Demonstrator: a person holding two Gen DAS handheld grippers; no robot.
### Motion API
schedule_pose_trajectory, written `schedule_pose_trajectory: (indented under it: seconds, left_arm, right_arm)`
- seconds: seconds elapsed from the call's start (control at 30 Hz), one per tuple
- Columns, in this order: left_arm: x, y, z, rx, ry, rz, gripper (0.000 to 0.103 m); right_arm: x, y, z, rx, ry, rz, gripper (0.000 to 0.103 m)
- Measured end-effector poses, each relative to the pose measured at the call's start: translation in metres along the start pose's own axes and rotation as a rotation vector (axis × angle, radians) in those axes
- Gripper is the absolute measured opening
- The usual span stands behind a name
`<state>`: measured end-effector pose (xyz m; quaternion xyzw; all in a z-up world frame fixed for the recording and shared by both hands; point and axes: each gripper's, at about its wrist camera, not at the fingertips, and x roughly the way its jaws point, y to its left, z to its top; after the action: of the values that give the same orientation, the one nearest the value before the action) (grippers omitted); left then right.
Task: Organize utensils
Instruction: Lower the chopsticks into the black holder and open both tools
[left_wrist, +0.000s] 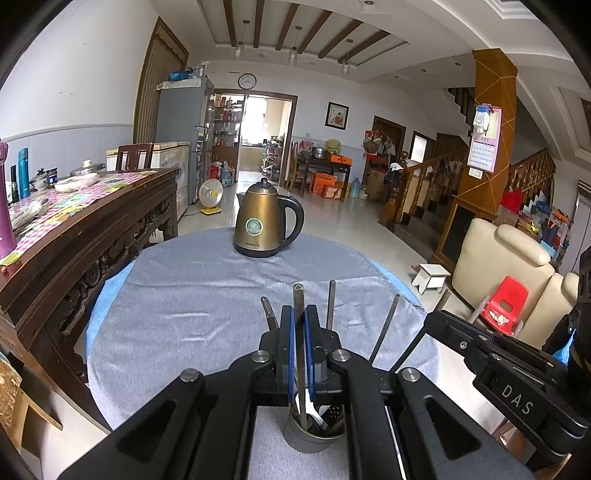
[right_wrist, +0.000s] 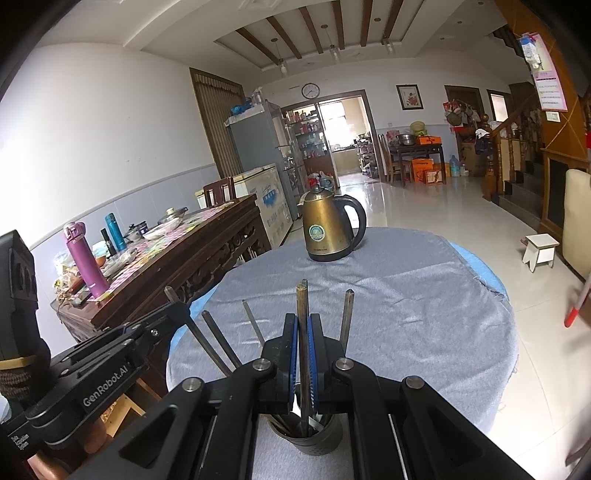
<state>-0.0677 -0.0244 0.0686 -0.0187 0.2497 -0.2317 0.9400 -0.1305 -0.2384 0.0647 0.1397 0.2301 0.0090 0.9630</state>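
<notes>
Both claws clamped on chopsticks over the holder, near edge of bench.

Left claw (left_wrist: 299, 321) is pinched tight on one metal chopstick (left_wrist: 298, 295); right claw (right_wrist: 302, 328) likewise grips its own chopstick (right_wrist: 302, 295). Both sticks stand near upright, lower ends inside the grey utensil holder (left_wrist: 308, 439) directly below the claws. Other chopsticks (left_wrist: 331, 302) lean loose in the holder on either side of each claw. A white spoon (left_wrist: 317, 413) sits in the holder too. Sticks look thin, stiff, light, smooth metal, so likely slippery; mid-shaft pad grip as now seems right. Holder looks light and perforated and may tip if a stick drags its rim. Brass kettle (left_wrist: 264, 221) stands well apart at the far edge.
</notes>
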Motion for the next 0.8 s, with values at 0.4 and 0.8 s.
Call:
schedule_pose_trajectory:
  seconds: [0.4,0.8]
  left_arm:
    - [0.003,-0.005,-0.0036,0.012,0.017,-0.002,0.005]
    - [0.0054,-0.0091,-0.0081,0.021,0.03,-0.008,0.005]
  right_arm:
    - [0.0013,0.0012,-0.0002,0.0,0.004,-0.001,0.006]
    - [0.0038,-0.0035,0.0003,0.012,0.014,-0.005,0.006]
